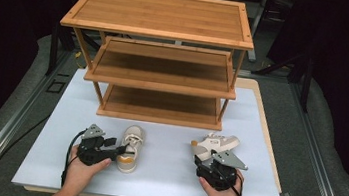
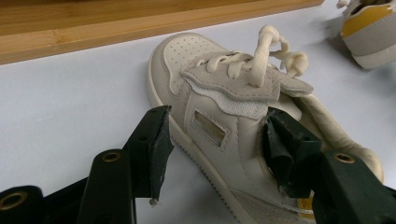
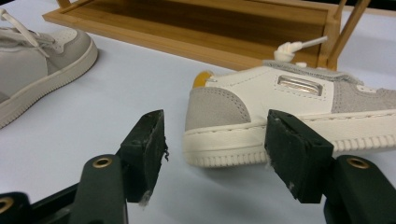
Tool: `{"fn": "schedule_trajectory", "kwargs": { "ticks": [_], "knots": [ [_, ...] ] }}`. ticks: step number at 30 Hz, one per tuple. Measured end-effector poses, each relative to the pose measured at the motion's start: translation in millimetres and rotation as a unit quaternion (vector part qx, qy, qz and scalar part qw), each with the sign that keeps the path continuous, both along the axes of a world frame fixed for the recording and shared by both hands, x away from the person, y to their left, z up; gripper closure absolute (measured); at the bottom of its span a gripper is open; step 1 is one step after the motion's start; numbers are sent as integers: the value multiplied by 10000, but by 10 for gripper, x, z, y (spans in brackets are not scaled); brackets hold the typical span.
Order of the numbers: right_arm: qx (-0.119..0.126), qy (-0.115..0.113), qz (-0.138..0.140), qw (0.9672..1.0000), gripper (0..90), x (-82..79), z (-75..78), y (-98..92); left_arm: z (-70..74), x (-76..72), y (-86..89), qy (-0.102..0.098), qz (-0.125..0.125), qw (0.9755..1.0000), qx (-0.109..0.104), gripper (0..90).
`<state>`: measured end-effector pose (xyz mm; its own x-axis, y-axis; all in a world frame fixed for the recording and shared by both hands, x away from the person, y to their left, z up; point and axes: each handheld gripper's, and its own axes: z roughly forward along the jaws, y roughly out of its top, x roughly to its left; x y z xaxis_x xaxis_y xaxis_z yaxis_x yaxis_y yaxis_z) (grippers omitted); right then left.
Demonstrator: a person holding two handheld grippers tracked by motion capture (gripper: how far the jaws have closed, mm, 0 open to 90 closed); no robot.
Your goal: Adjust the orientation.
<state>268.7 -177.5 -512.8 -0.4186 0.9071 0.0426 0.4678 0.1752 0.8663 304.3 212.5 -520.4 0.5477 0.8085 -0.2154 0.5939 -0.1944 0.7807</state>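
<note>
Two cream-and-grey leather sneakers lie on the pale worktop [image 1: 162, 177] before the three-tier bamboo shelf rack [image 1: 160, 56]. Left gripper [image 2: 215, 140] gapes wide around the left sneaker [image 1: 130, 149], rubbery pads astride its lace-knotted tongue. Right gripper [image 3: 215, 149] gapes wide behind the right sneaker [image 3: 299, 112], suede heel between its pads.

Both hands low at near table edge; left gripper [image 1: 123, 149] jaws spread wide, pointing right; right gripper [image 1: 204, 152] jaws likewise apart, pointing forward
</note>
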Motion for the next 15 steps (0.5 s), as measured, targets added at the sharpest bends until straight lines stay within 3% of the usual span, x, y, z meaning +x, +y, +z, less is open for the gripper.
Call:
{"fn": "schedule_trajectory", "kwargs": {
  "ticks": [7, 12, 13, 15],
  "knots": [
    [77, 272, -152, 9995, 388, -86, -15, -52, 29, -1, 6, 6, -28, 10000, -32, 438],
    [380, 609, -298, 9970, 385, -163, -50, -145, 6, -6, 8, 59, 25, 9998, -162, 440],
    [540, 777, -424, 9946, 381, -190, -68, -203, 3, -4, -3, 65, 1, 9999, -144, 440],
    [574, 795, -508, 9939, 377, -197, -72, -222, 3, -2, -22, 56, -16, 9999, -133, 440]
  ]
}}
